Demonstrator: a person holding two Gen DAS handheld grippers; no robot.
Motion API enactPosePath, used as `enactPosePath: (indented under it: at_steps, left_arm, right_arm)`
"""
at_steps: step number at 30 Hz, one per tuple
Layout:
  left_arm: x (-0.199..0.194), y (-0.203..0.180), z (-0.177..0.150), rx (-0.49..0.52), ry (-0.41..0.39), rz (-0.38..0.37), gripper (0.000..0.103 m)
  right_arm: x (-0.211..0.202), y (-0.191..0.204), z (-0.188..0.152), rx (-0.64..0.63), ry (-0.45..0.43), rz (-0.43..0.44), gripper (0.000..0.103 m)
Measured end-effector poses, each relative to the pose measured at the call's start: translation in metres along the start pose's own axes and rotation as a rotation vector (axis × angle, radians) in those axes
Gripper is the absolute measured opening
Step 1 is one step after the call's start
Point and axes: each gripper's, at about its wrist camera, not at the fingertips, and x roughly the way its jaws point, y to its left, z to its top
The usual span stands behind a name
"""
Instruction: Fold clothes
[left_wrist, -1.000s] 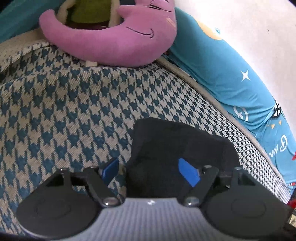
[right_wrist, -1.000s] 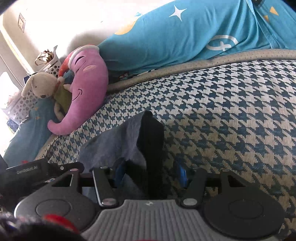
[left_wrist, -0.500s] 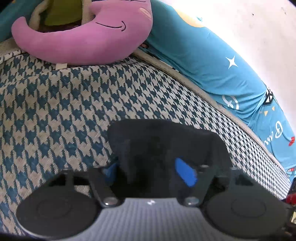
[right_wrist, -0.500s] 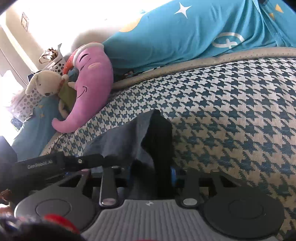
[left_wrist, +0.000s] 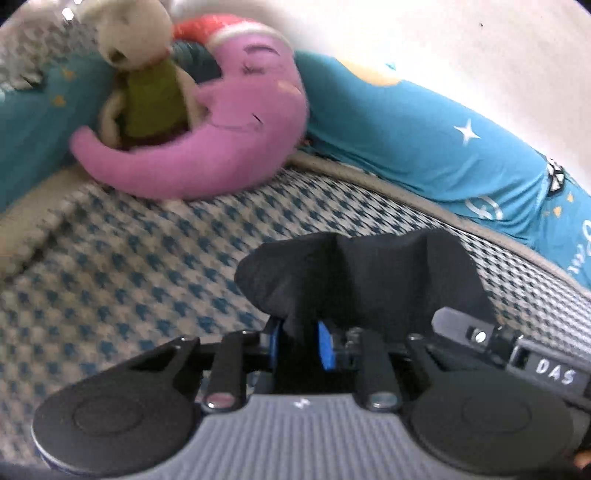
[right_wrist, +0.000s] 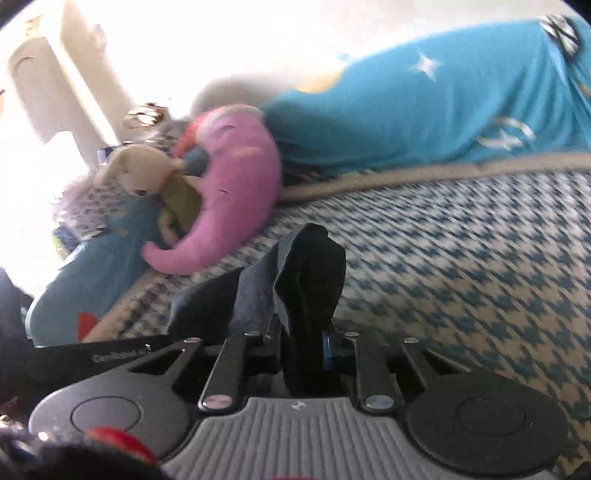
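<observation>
Black cloth (left_wrist: 369, 280) hides both grippers' fingers (left_wrist: 325, 349).

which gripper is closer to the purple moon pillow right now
Left, as far as I can tell. The left gripper sits almost straight below the moon pillow; the right gripper sees it farther off to its left.

White letters "DAS" stood on a black label (left_wrist: 555, 366) at the right; the left tool's lettering (right_wrist: 121, 357) was too blurred to read.
</observation>
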Motion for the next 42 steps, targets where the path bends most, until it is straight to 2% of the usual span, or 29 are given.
enactPosePath:
  at_steps: [2,4,7,8,9,10,12,14,16,20,23,28,31,34,37,42]
  left_arm:
    - [-0.012,0.002,0.001,0.031,-0.044,0.065,0.02]
    - [-0.025,0.007,0.002,0.046,-0.095,0.127,0.02]
    - [-0.023,0.022,0.006,0.014,-0.103,0.152,0.021]
    - [-0.017,0.029,0.007,-0.022,-0.09,0.165,0.026]
    - [-0.011,0.037,0.008,-0.061,-0.076,0.179,0.026]
    - [-0.01,0.042,0.008,-0.088,-0.074,0.189,0.028]
    - [-0.013,0.051,0.008,-0.128,-0.088,0.202,0.041]
    - [-0.018,0.057,0.011,-0.147,-0.114,0.214,0.047]
    - [-0.019,0.061,0.013,-0.16,-0.122,0.223,0.048]
    - [-0.017,0.067,0.014,-0.19,-0.103,0.211,0.053]
    - [-0.009,0.066,0.012,-0.163,-0.085,0.234,0.061]
    - [0.008,0.075,0.011,-0.202,-0.053,0.233,0.062]
    - [0.019,0.081,0.01,-0.213,-0.024,0.254,0.063]
    - [0.03,0.087,0.007,-0.228,0.013,0.271,0.072]
    - [0.034,0.091,0.004,-0.231,0.028,0.275,0.075]
    - [0.035,0.091,0.004,-0.229,0.043,0.299,0.08]
  right_arm:
    - [0.001,0.011,0.002,-0.019,-0.017,0.035,0.02]
    - [0.001,0.015,0.002,-0.035,-0.031,0.022,0.021]
    - [0.002,0.02,0.002,-0.06,-0.051,0.003,0.026]
    - [0.002,0.022,0.001,-0.068,-0.058,-0.003,0.033]
    - [0.002,0.024,0.001,-0.076,-0.065,-0.009,0.04]
    - [0.002,0.026,0.001,-0.084,-0.072,-0.016,0.042]
    - [0.002,0.03,0.001,-0.1,-0.086,-0.028,0.044]
    - [0.003,0.034,0.001,-0.116,-0.1,-0.041,0.044]
    - [0.002,0.034,0.004,-0.122,-0.097,-0.038,0.044]
    - [0.006,0.039,0.001,-0.14,-0.039,0.007,0.041]
    - [0.012,0.046,-0.005,-0.174,0.02,0.052,0.037]
    - [0.018,0.051,-0.015,-0.215,0.087,0.097,0.037]
    - [0.023,0.05,-0.021,-0.23,0.142,0.061,0.037]
    - [0.027,0.048,-0.025,-0.228,0.201,0.035,0.037]
    - [0.024,0.053,-0.028,-0.281,0.216,0.009,0.034]
    - [0.018,0.053,-0.032,-0.292,0.247,-0.004,0.034]
